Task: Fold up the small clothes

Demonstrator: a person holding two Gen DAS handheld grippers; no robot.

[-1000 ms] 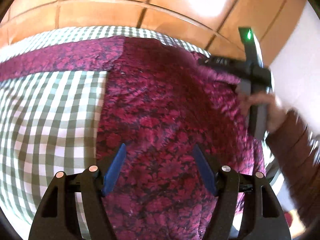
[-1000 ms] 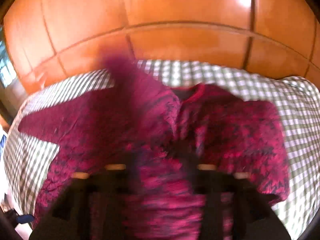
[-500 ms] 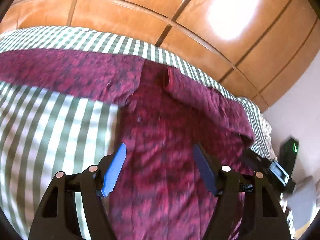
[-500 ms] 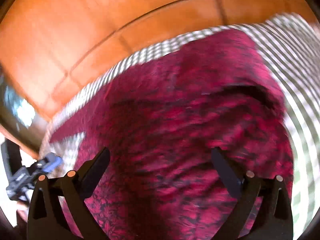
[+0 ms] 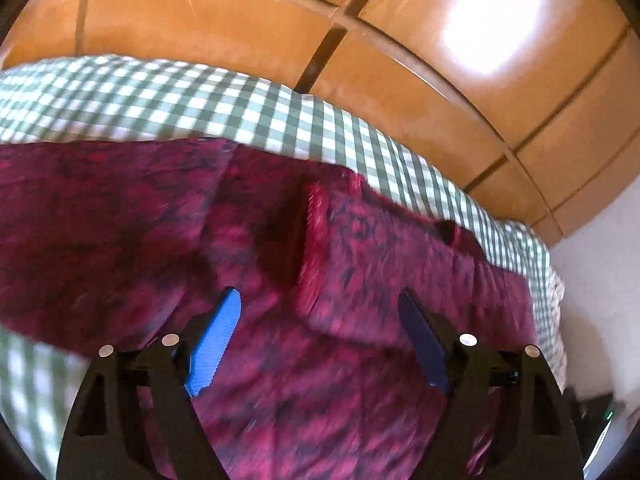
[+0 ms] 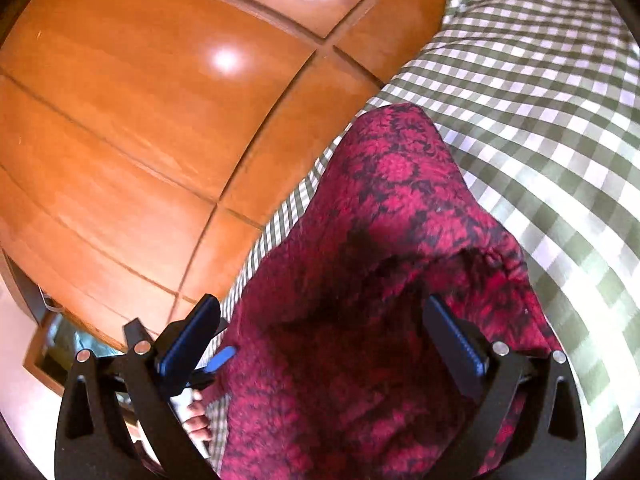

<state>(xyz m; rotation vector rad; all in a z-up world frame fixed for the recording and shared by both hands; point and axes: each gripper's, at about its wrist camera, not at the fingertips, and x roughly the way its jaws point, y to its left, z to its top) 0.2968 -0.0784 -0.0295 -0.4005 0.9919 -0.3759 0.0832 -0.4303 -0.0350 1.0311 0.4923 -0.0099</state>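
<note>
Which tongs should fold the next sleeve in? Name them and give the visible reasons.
Left, probably. The left tongs hang open over the red sweater, beside the sleeve that lies spread flat on the checked cloth. The right tongs, open too, face the side already doubled over.

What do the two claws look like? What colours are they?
The left claw has two black fingers shaped like hollow triangles, with small round silver bolts on top and flat blue pads with ridged faces inside. The right claw is built the same: black frame, silver bolts, ridged blue pads. No cables or sleeves show.
</note>
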